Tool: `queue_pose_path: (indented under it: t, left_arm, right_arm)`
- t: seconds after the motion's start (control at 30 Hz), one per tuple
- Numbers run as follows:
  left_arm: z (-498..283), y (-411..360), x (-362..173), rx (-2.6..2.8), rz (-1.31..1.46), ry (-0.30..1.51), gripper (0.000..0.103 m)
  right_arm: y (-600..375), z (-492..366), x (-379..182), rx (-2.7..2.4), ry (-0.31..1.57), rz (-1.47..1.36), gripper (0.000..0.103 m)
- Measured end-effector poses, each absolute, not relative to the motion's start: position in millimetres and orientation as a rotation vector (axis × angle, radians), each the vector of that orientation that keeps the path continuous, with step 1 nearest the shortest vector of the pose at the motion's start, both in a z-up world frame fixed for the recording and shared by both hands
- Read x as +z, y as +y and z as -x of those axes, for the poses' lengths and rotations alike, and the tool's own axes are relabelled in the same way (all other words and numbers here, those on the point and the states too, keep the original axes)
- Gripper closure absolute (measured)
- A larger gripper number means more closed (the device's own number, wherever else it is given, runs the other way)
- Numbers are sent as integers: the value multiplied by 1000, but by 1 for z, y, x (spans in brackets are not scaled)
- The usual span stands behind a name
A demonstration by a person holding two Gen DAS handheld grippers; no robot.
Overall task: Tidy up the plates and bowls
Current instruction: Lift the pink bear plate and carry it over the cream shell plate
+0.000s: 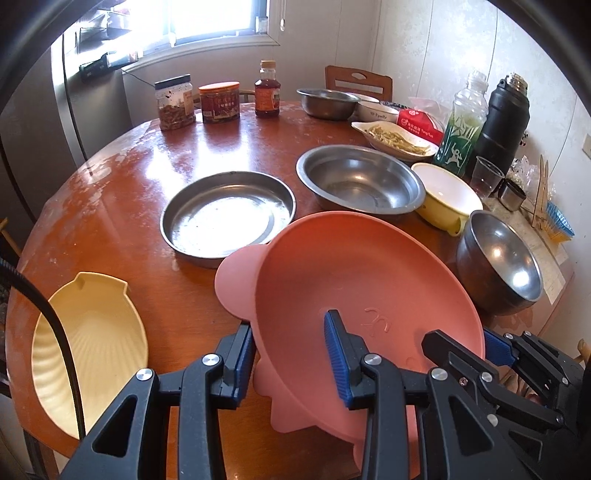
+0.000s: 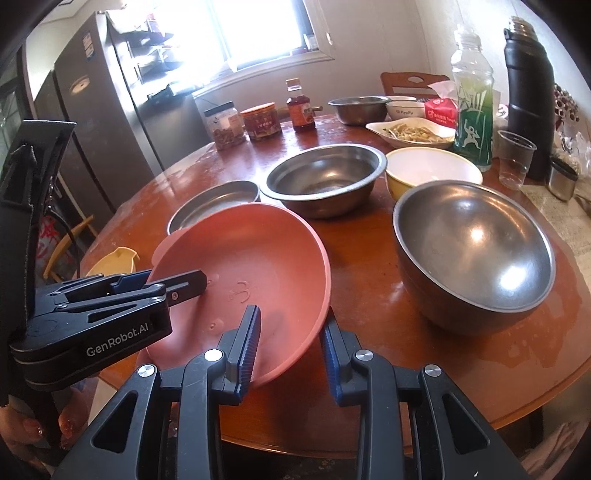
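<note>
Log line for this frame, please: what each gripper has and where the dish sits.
left gripper: shut on pink bowl rim | right gripper: shut on opposite rim | bowl: tilted over table

Flat round steel pan (image 2: 214, 203): near half hidden behind pink plastic bowl (image 2: 251, 258). Jar labels (image 1: 219, 103) were too small to read.

Bright window (image 1: 221, 18), steel fridge (image 2: 110, 110), wooden chair (image 1: 358, 83)

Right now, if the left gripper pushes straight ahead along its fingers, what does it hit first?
It is already clamped on the pink bowl, so the bowl leads. Beyond the left gripper, the flat steel pan looks first in line, though depth is hard to judge.
</note>
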State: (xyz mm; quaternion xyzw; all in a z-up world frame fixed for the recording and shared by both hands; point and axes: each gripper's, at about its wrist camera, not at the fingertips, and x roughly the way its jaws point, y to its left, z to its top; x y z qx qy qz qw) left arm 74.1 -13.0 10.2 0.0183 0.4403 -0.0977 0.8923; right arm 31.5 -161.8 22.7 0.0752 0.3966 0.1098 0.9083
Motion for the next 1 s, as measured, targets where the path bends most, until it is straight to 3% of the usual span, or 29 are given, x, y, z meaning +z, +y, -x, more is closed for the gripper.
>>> queue_pose_path:
  t: [1.0]
  left_arm:
    - [-43, 96, 51, 14, 95, 784, 66]
  right_arm:
    - [-54, -61, 58, 457, 763, -32, 70]
